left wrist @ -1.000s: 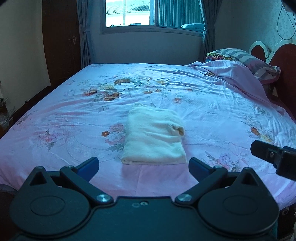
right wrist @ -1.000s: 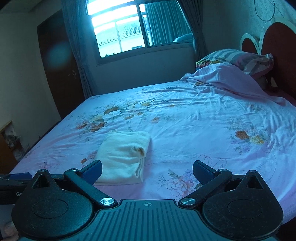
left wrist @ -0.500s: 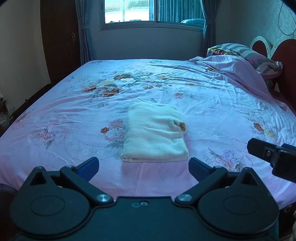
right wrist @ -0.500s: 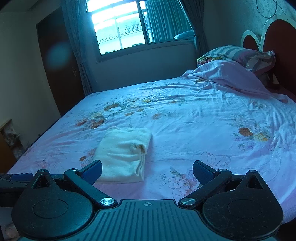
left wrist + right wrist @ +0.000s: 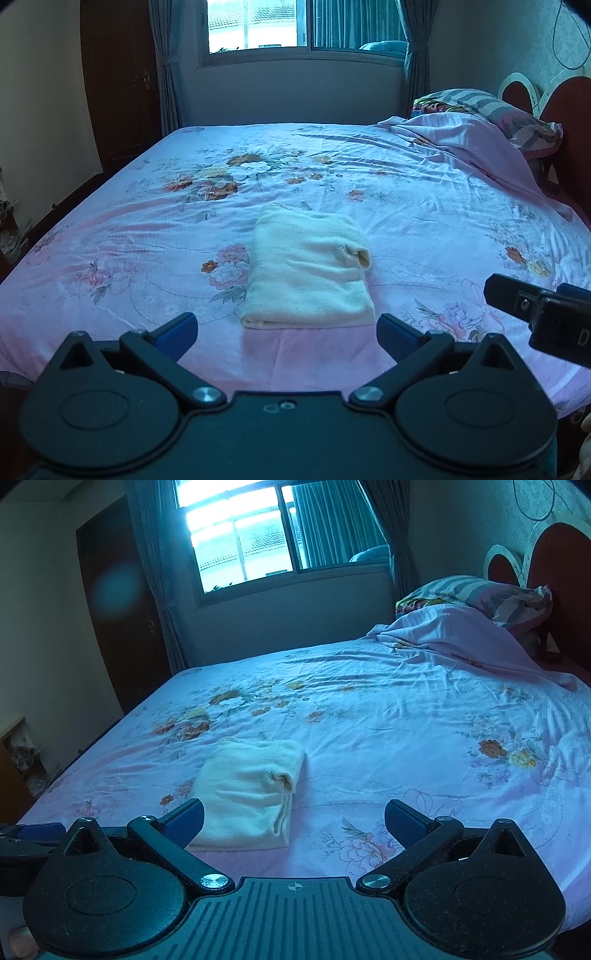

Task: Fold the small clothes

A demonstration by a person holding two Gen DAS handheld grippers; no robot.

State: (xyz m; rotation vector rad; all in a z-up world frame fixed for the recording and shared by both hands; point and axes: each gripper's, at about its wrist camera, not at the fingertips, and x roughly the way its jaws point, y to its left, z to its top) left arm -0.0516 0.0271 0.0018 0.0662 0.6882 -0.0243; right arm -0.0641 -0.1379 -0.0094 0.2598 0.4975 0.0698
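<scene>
A cream cloth [image 5: 308, 267] lies folded into a neat rectangle on the flowered pink sheet, near the bed's front edge. My left gripper [image 5: 287, 330] hangs just short of the cloth's near edge, open and empty, blue pads wide apart. From the right wrist view the same folded cloth [image 5: 249, 794] lies left of centre. My right gripper [image 5: 294, 821] is open with nothing in it; its left pad overlaps the cloth's near corner in the image. A black part of the right gripper [image 5: 543, 314] shows at the right edge of the left wrist view.
The bed [image 5: 406, 206] fills the room's middle. A rumpled pink blanket [image 5: 461, 638] and striped pillow [image 5: 480, 590] lie by the red headboard [image 5: 554, 572] on the right. A window [image 5: 303, 22] with curtains is at the back, a dark door [image 5: 118, 81] on the left.
Both grippers have drawn back slightly and tilted down, so the bed and cloth sit a little higher and farther off in each view. The cloth itself has not moved.
</scene>
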